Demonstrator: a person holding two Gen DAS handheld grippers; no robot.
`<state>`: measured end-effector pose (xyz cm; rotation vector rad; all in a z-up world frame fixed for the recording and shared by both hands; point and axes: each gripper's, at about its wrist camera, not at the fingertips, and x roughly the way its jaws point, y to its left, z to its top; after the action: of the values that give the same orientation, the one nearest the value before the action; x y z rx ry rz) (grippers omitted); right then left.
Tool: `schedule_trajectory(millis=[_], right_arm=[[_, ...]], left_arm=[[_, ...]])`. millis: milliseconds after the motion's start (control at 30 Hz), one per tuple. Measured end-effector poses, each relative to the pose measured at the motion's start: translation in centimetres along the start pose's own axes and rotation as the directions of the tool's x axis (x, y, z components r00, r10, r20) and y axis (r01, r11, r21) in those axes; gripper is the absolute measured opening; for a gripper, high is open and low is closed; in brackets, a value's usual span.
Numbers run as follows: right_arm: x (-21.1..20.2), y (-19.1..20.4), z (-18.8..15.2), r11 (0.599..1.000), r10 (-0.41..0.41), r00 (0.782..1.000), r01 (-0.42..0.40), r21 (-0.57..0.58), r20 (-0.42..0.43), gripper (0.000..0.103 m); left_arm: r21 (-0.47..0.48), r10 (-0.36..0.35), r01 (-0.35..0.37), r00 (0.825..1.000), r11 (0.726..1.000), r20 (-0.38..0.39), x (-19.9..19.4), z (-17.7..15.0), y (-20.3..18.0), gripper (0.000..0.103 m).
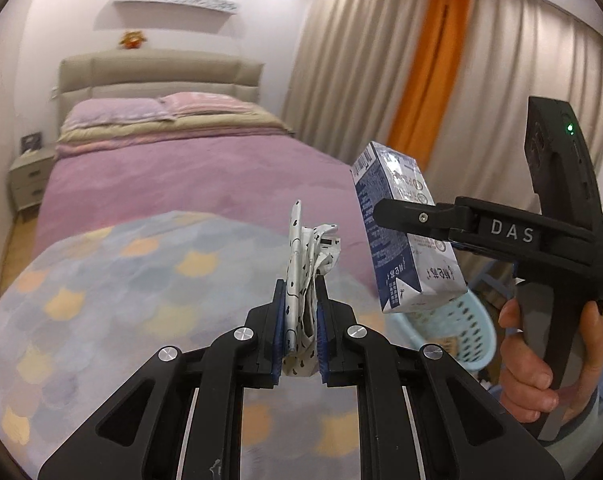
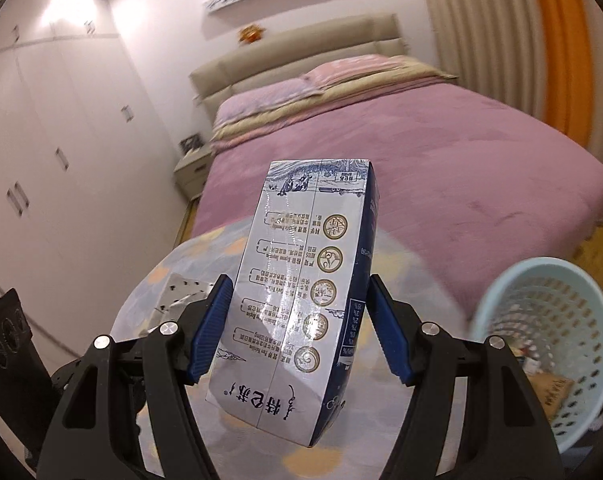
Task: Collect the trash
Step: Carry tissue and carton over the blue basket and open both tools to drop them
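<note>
My left gripper is shut on a crumpled white wrapper with black spots, held above the patterned blanket. My right gripper is shut on a blue and white milk carton, held tilted in the air. In the left wrist view the carton and the right gripper are to the right, above a light blue perforated basket. The basket shows at lower right of the right wrist view, with some trash inside. The spotted wrapper and part of the left gripper show at left.
A bed with a purple cover and a pastel blanket fills the middle. A nightstand stands left of the bed. White wardrobes line the left wall. Beige and orange curtains hang at right.
</note>
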<state>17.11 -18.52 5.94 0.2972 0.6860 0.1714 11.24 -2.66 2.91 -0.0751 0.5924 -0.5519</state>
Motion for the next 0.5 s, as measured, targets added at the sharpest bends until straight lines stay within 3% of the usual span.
schedule_trajectory(millis=[200,367,500], right_arm=[[-3.3,-6.3,0.4,0.993,-0.087,0.996,0.083,0.084,0.037,0.064],[-5.4,-11.5,0.0,0.975,-0.173,0.984,0.164,0.152,0.05,0.064],[-6.0,-14.1,-0.7,0.946,-0.299,0.952,0.285,0.156,0.071,0.064]], left_arm=[[0.067,-0.074,0.075,0.997,0.995,-0.014,2.9,1.2,-5.2,0.011],[0.116,-0.14,0.147,0.988,0.982,-0.071,6.6,1.6,-9.7,0.011],[0.122,-0.181,0.196,0.976,0.973,-0.123,9.7,1.6,-11.8,0.011]])
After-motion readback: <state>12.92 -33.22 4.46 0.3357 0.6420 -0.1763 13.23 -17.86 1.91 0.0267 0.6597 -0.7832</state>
